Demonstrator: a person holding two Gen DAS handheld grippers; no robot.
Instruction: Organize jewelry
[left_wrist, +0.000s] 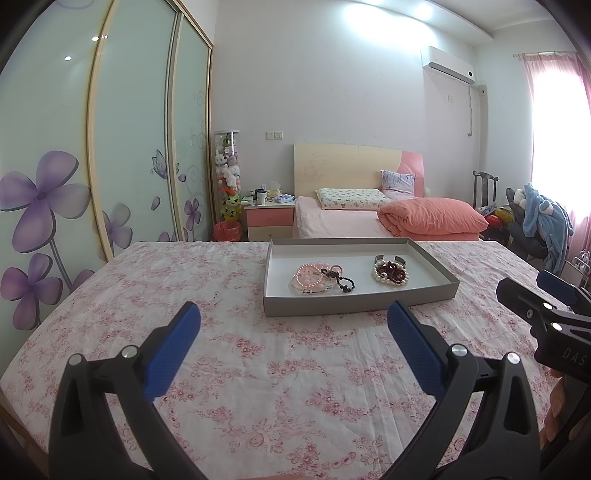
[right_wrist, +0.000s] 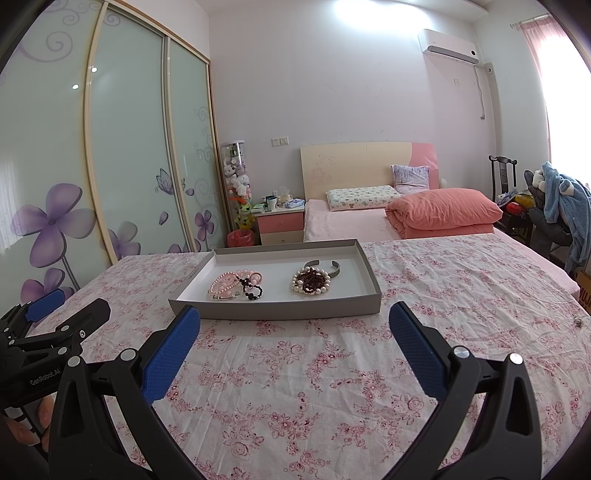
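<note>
Shallow grey tray (left_wrist: 360, 297) on a counter under a pink floral cloth (left_wrist: 229, 354), toward its far side. Inside, 2 clusters well apart: pink bead bracelets (left_wrist: 308, 277) touching a black bead strand (left_wrist: 341, 280) on the tray's left; a pearl ring (left_wrist: 390, 275) around dark red beads (left_wrist: 392, 270) on its right, with a metal cuff (left_wrist: 390, 259) just behind. Left hand-held gripper (left_wrist: 293, 328) spread wide, blue pads (left_wrist: 173, 354) empty, above the cloth near the tray's front wall. Right hand-held gripper (right_wrist: 294, 328) likewise wide apart, gripping nothing, near the same wall. Small object (right_wrist: 578, 322) on the cloth at far right, too tiny to identify. Behind the counter, a bed (right_wrist: 369, 221) with a folded coral quilt (right_wrist: 443, 212).
</note>
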